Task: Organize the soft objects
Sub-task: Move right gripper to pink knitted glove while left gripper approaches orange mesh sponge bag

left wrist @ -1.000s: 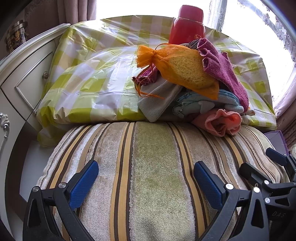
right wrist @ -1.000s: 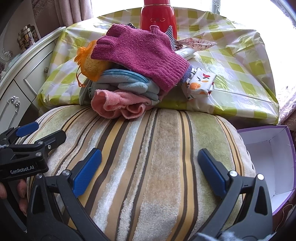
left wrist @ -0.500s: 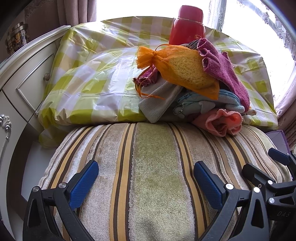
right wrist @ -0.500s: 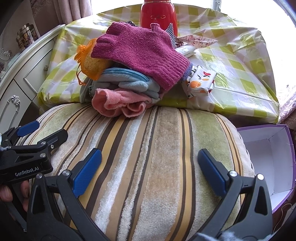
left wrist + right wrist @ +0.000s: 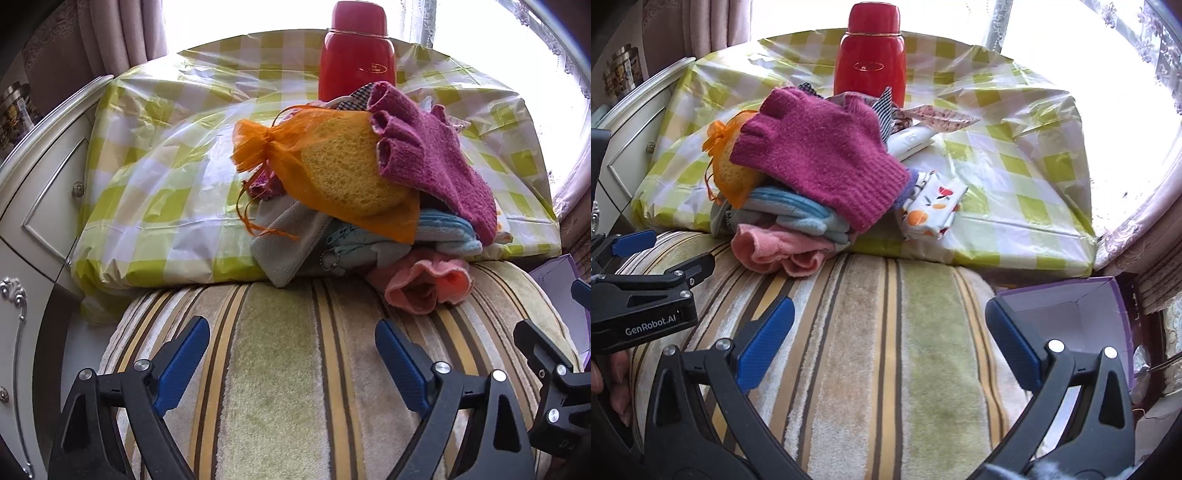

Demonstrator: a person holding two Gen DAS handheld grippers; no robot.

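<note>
A pile of soft things lies at the near edge of the checked table: a magenta fingerless glove (image 5: 827,158) on top, a yellow sponge in an orange mesh bag (image 5: 332,170), a grey cloth (image 5: 288,240), a light blue pouch (image 5: 798,214) and a pink cloth (image 5: 775,251) at the bottom. A small fruit-print pouch (image 5: 931,206) lies to the right. My left gripper (image 5: 291,362) is open and empty above the striped cushion (image 5: 280,369), short of the pile. My right gripper (image 5: 890,347) is open and empty over the same cushion.
A red flask (image 5: 871,62) stands behind the pile. An open purple box (image 5: 1071,317) with a white inside sits low at the right of the cushion. A white cabinet (image 5: 33,206) stands at the left. The table wears a green-checked plastic cover (image 5: 1015,166).
Both grippers have risen and moved slightly forward toward the pile; the right one has also shifted right, bringing the purple box under its right finger. The jaws stayed open.
</note>
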